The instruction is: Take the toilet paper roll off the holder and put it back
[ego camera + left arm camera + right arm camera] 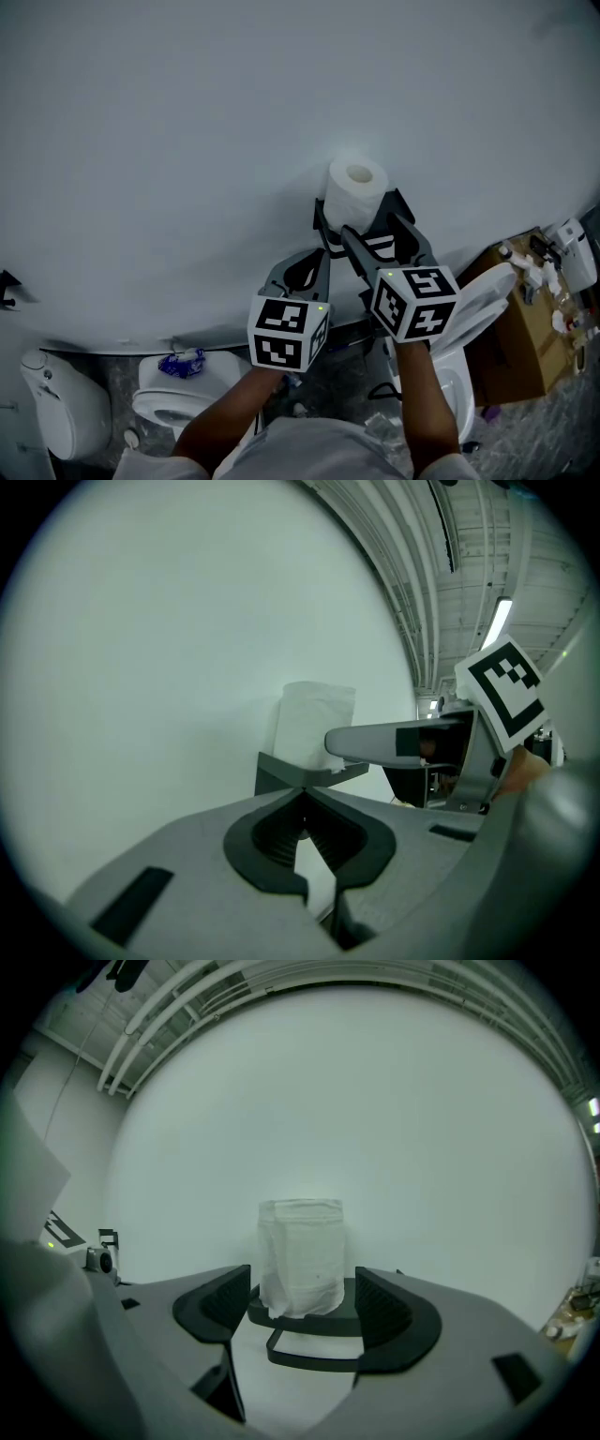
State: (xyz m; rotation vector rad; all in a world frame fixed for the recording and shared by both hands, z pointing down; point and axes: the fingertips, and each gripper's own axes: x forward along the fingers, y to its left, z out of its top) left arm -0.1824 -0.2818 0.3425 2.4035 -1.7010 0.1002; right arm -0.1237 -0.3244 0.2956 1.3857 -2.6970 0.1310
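Observation:
A white toilet paper roll stands upright on a black wall-mounted holder. My right gripper is open, one jaw on each side of the holder just below the roll, not touching it. In the right gripper view the roll sits on the holder just past the open right gripper. My left gripper is shut and empty, below and left of the holder. In the left gripper view the shut left gripper points at the holder's edge, with the roll behind it.
The white wall fills most of the view. Below are a toilet, a second toilet with a blue item on it, and a raised toilet lid. A cardboard box with bottles stands at the right.

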